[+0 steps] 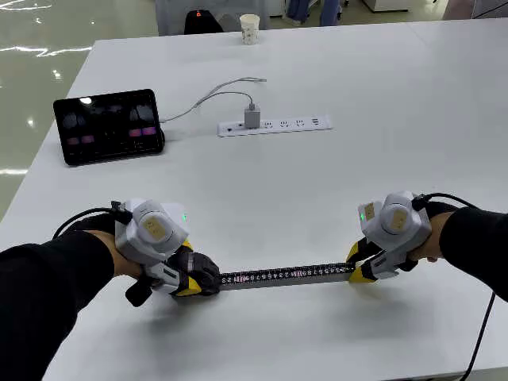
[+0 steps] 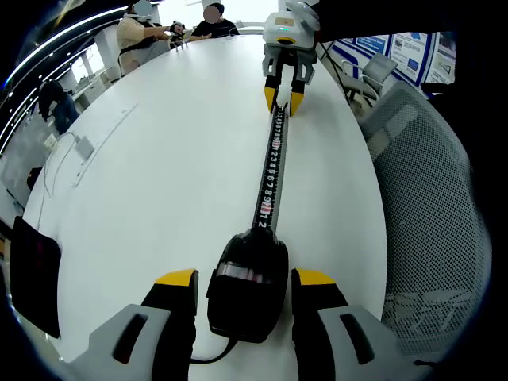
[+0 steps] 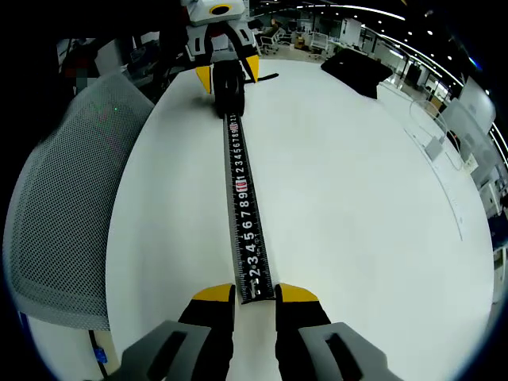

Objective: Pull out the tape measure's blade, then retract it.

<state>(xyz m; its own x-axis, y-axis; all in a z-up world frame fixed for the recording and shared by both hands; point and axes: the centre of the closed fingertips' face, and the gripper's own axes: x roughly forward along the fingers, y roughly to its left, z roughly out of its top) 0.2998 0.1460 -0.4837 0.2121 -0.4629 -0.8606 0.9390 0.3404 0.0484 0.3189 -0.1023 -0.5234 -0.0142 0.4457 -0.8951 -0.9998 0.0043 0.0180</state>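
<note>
White table (image 1: 317, 182), we're clamping the tape measure case (image 2: 248, 305) with left gripper (image 2: 244, 279), right gripper (image 3: 255, 294) pinching the blade (image 3: 242, 190) by its tip.

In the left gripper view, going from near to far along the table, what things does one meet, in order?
tape measure case → blade → right gripper

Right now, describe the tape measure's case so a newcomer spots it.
On the white table, a numbered blade stretches between two grippers near the front edge. The case is the black block at its end, between the yellow-tipped jaws of the left gripper; the right gripper holds just the blade's tip.
</note>
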